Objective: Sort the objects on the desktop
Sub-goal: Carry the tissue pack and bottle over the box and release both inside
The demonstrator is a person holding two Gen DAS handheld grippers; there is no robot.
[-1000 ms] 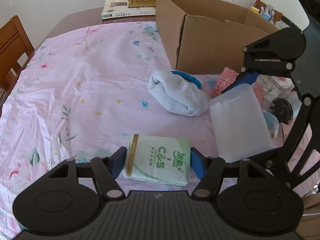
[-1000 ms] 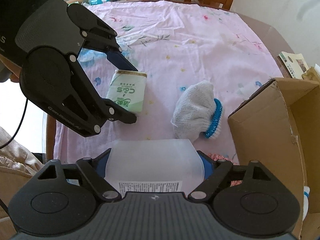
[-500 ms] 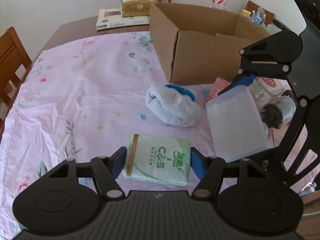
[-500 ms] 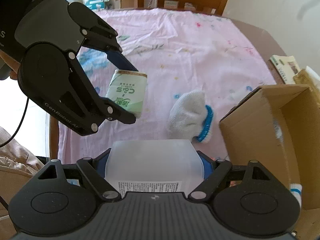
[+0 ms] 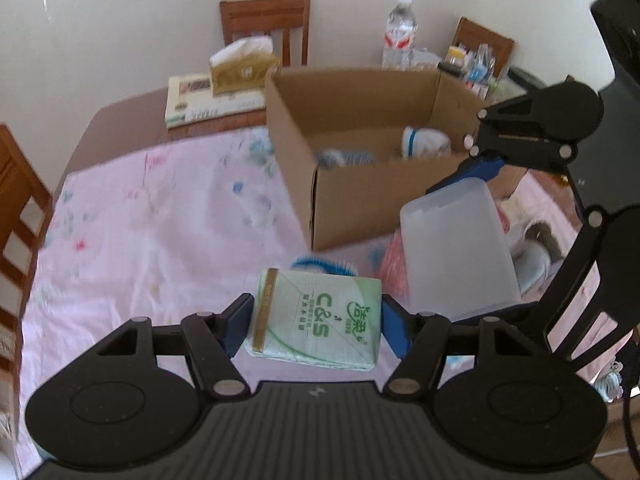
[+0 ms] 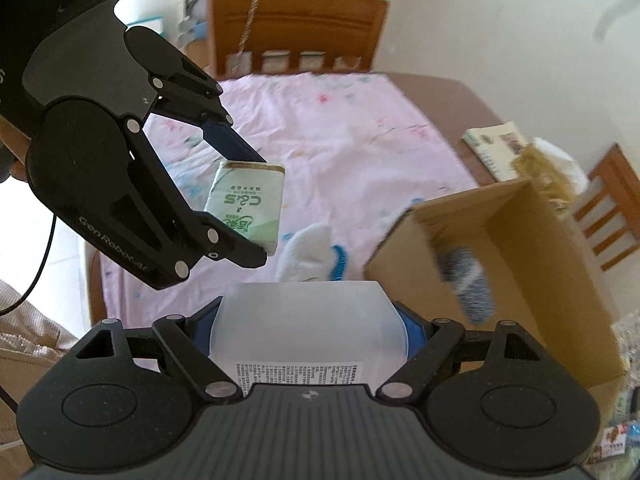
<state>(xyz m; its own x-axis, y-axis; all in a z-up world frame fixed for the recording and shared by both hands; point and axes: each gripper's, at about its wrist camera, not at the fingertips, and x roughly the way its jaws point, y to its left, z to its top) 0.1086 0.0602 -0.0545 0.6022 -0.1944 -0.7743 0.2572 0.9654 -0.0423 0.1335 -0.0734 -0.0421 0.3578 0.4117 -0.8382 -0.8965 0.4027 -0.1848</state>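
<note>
Both tools are carrying loads above the surface (image 5: pixel 132 240), and the coming move is turning on one relation: the open cardboard box (image 5: pixel 360 184) is lying ahead of both, toward the far side, with its open top facing up. The left hand-held gripper (image 5: pixel 316 318) is clamping a green tissue pack (image 5: pixel 320 316) between its blue pads, the pack's long axis running crosswise from one finger to the other. From this camera the box is sitting far and slightly right of the pack. The right hand-held gripper (image 6: pixel 308 328) is squeezing a translucent plastic container (image 6: pixel 304 328) the same way, held across its width, printed label facing the camera. In the right wrist view the box (image 6: pixel 516 264) is lying to the right and just beyond the container, so the right hand appears the nearer of the two to the opening, though fisheye distortion is making that a loose judgement. Something white with a blue band (image 5: pixel 424 142) and a blurred bristly item (image 5: pixel 344 158) are already lying inside the box. A white cloth bundle with a blue brush (image 6: pixel 316 256) is resting on the pink cloth between the two tools and the box's near corner, under the path the pack would be taking. Each load likely needs lifting clear of the box's near wall before release.
</note>
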